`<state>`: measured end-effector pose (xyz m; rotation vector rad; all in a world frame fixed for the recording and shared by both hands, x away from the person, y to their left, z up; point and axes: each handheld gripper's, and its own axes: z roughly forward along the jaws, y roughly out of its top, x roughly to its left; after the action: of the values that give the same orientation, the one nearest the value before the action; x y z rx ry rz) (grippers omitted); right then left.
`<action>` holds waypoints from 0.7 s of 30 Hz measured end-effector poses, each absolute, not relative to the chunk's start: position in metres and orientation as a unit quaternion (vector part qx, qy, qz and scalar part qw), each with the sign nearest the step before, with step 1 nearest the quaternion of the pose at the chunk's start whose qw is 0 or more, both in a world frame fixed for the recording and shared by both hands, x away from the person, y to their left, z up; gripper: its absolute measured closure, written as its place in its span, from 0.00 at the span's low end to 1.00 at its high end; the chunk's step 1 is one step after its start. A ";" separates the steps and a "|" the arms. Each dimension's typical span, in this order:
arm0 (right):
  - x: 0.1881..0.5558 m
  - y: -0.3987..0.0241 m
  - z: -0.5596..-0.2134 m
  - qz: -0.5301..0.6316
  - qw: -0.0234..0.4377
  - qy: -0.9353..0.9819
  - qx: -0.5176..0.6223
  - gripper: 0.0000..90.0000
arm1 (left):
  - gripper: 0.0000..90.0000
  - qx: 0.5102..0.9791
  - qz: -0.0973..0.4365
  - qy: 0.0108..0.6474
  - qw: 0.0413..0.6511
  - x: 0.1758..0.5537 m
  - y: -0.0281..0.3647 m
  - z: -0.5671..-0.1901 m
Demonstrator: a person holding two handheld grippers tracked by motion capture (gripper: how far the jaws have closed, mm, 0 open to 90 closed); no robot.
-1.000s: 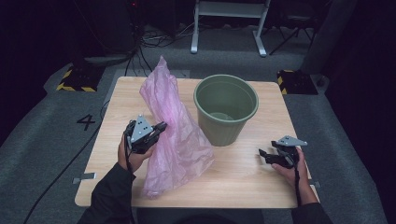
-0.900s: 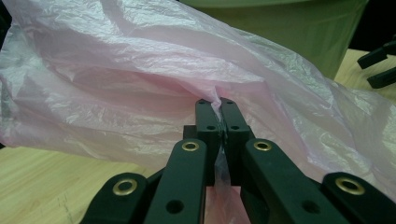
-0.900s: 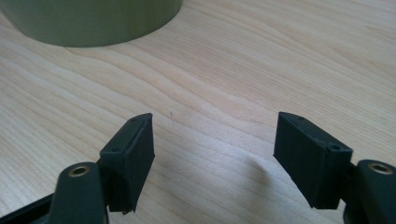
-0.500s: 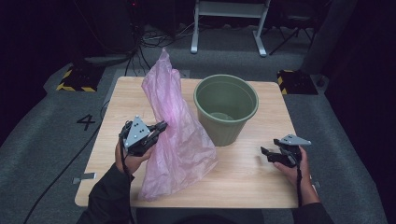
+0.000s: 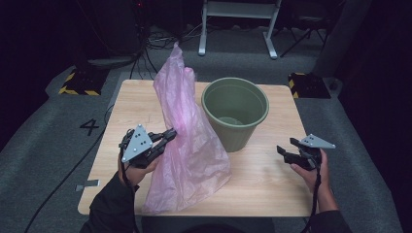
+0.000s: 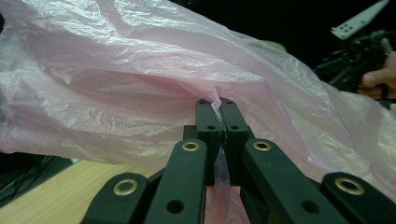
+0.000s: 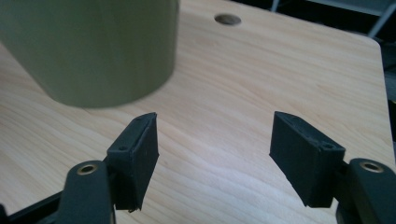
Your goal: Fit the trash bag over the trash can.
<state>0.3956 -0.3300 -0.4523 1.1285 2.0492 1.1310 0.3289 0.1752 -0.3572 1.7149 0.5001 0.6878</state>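
My left gripper (image 5: 167, 137) was clenched on a fold of the thin, crinkled pink plastic bag (image 5: 187, 145); in the left gripper view the two black pads (image 6: 208, 122) met with a pinch of the pink film (image 6: 140, 93) caught between them, and the rest of the bag billowed up and away over that view. From above, the bag stood in a tall peak over the pale wooden table (image 5: 272, 189), its top corner reaching past the far edge and its lower end still draped on the wood near my left forearm; its right side lay just beside the round olive-green plastic bucket (image 5: 235, 116), which stood upright near the middle of the far half of the table; whether film and bucket touched I could not tell.

My right gripper (image 5: 286, 153) hovered low over the near right part of the table, well apart from the bag; its jaws had just been closing a little, yet they stood released, with only bare wood (image 7: 224, 93) showing between the pads (image 7: 140, 149); the green bucket wall (image 7: 93, 51) rose ahead of the left pad in the right gripper view.
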 end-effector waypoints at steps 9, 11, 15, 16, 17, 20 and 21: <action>0.389 -0.327 -0.410 0.462 0.283 0.742 0.395 0.37 | 0.99 0.746 0.268 0.174 0.584 0.332 0.151 -0.351; 0.389 -0.326 -0.400 0.472 0.286 0.737 0.390 0.37 | 0.99 0.751 0.254 0.168 0.586 0.335 0.146 -0.352; 0.389 -0.320 -0.375 0.483 0.302 0.732 0.373 0.37 | 0.99 0.765 0.229 0.156 0.581 0.340 0.134 -0.354; 0.389 -0.316 -0.366 0.486 0.308 0.732 0.364 0.37 | 0.99 0.769 0.228 0.151 0.578 0.341 0.131 -0.354; 0.389 -0.312 -0.359 0.488 0.312 0.733 0.357 0.37 | 0.99 0.772 0.224 0.148 0.576 0.341 0.128 -0.355; 0.391 -0.300 -0.340 0.499 0.316 0.731 0.341 0.37 | 0.99 0.782 0.218 0.139 0.567 0.344 0.120 -0.355; 0.391 -0.295 -0.334 0.501 0.320 0.732 0.333 0.37 | 0.99 0.785 0.213 0.137 0.566 0.345 0.117 -0.356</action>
<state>0.3915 -0.2954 -0.3339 0.8765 1.9234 1.3182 0.3455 0.1170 -0.3561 1.8457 0.3212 0.5011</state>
